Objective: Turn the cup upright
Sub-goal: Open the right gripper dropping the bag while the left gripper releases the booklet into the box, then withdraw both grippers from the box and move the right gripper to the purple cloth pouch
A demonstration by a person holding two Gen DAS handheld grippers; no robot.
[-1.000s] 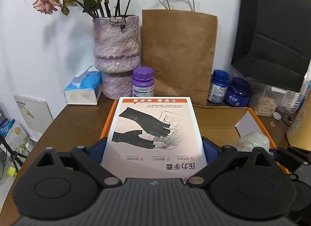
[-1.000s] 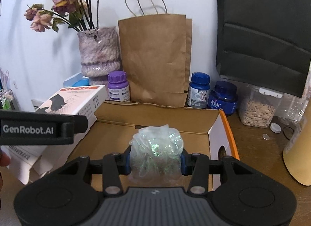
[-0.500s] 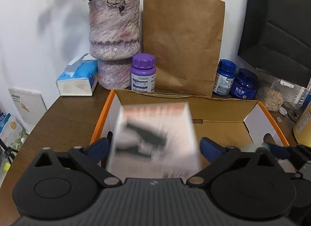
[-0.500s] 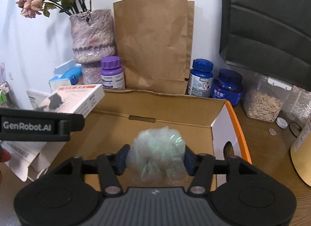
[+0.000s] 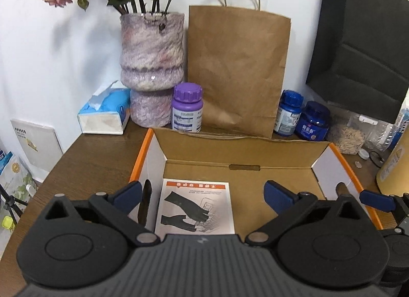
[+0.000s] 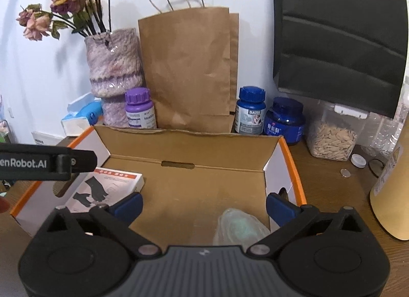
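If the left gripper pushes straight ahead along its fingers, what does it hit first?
Probably the white glove-picture box lying flat in the open cardboard box, directly between the left gripper fingers; depth is uncertain.

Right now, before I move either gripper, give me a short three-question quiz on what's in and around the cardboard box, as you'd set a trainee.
1. True or false: the glove box lies flat on the floor of the cardboard box.
2. In the right wrist view, where is the crumpled plastic wad?
A. Inside the cardboard box, near its left wall
B. Inside the cardboard box, near its right wall
C. On the table outside the box
3. What colour is the cap of the bottle standing right beside the vase?

Key: 1. True. 2. B. 3. Purple.
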